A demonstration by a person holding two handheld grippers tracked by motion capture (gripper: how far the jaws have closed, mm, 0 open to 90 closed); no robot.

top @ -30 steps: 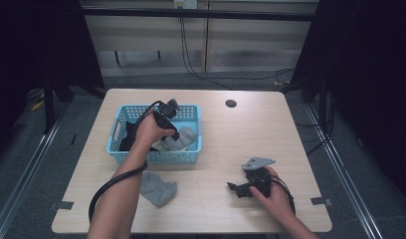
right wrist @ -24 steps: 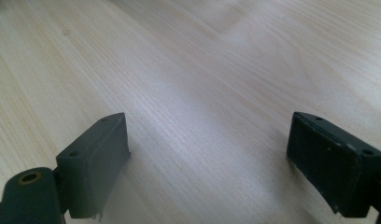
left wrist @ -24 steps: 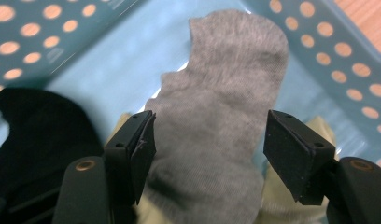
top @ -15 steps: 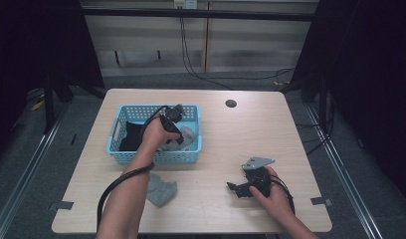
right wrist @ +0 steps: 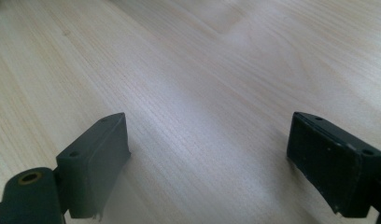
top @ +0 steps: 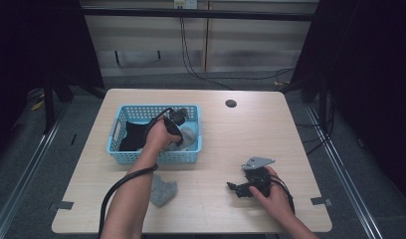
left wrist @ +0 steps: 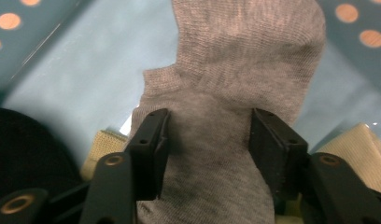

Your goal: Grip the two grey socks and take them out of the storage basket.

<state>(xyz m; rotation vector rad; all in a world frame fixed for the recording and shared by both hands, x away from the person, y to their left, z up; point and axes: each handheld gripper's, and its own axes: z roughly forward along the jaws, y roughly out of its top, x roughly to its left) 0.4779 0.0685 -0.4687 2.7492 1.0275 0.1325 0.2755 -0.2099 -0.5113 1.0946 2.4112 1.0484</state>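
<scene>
A pale wooden rectangular table [top: 290,129] is bearing everything here, with a small dark round hole [top: 231,103] lying near its far edge. On its left half a light blue perforated plastic basket [top: 122,154] is sitting, holding a black bundle of cloth [top: 133,137] at its left end and a grey knitted sock [left wrist: 235,88] at its right end. The person's left arm is reaching into that basket, and the left gripper [left wrist: 206,135] is pointing down into it — its jaws have just been closing, and the grey knitted sock is lying between them, the pads pressing against the bunched fabric on both sides, so the grip is taking hold of it. In the left gripper view, pieces of beige knitted cloth [left wrist: 104,142] are peeking out from under the sock on the basket floor. Just in front of the basket, on the bare table, a second grey crumpled sock [top: 163,190] is lying beside the left forearm. Well apart to the right, the right gripper [top: 237,188] is resting low over the tabletop in the person's right hand — its jaws are standing wide apart with only bare wood between them.
</scene>
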